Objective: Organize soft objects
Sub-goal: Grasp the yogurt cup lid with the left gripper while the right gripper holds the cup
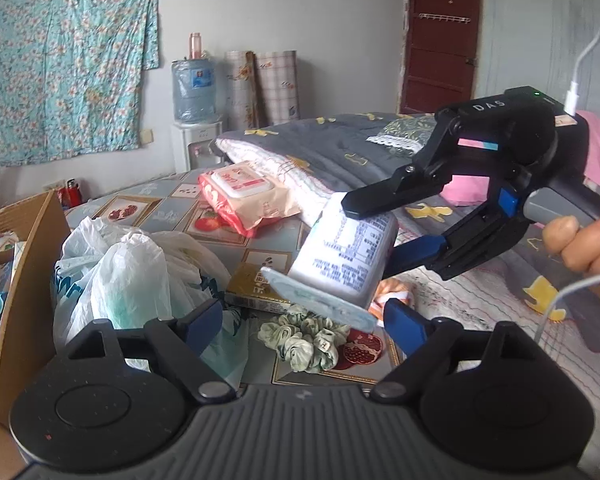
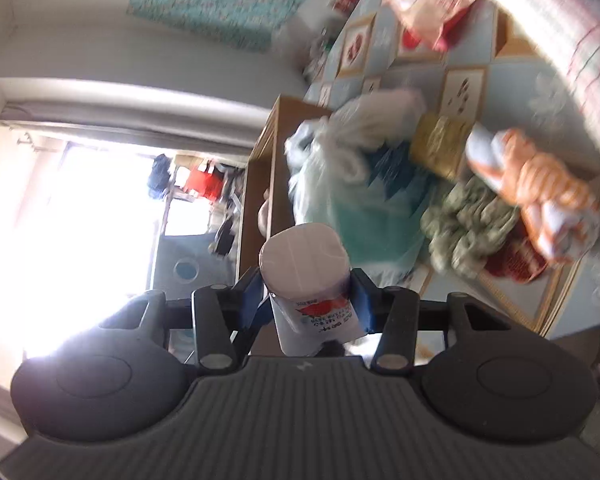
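My right gripper is shut on a white tissue pack with printed text and holds it tilted in the air above the table; in the right wrist view the pack sits between the blue pads. My left gripper is open and empty, low over a green scrunchie. A pink wet-wipes pack lies farther back. An orange-and-white soft item lies by the scrunchie.
A cardboard box holding several packs stands at the left. Crumpled plastic bags and a gold box lie beside it. A folded quilt and bedding lie behind and to the right.
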